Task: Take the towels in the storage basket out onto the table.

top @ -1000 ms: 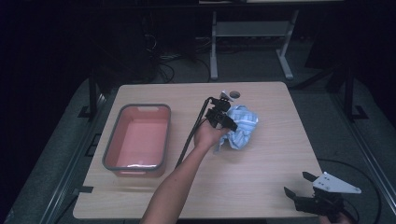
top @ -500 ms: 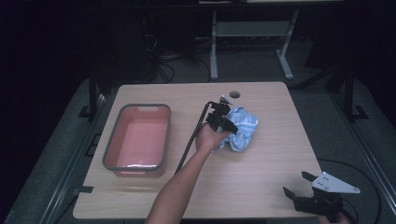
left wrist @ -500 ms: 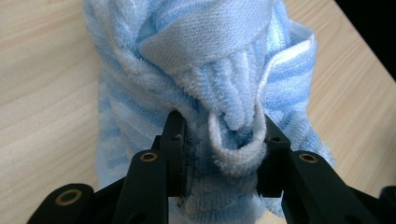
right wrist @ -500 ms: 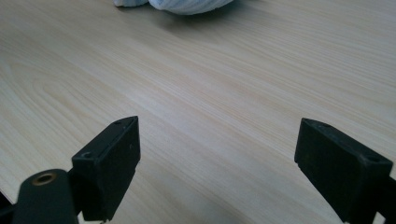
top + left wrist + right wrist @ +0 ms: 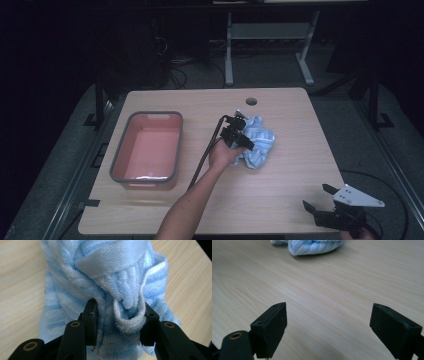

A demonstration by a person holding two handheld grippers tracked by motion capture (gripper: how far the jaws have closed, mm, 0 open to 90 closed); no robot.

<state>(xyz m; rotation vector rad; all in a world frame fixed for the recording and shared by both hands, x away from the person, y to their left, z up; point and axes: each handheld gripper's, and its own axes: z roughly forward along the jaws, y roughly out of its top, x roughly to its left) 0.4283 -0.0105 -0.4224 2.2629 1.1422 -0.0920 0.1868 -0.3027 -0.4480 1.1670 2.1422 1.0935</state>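
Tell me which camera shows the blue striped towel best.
The left gripper view: the blue striped towel sits close up, its folds and stripes clear. The high view shows its crumpled whole small on the table; the right gripper view catches an edge.

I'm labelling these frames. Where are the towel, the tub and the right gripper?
towel (image 5: 260, 137): high view, its striped middle.
tub (image 5: 116, 161): high view, its grey left rim.
right gripper (image 5: 316, 198): high view, midway between its fingers.
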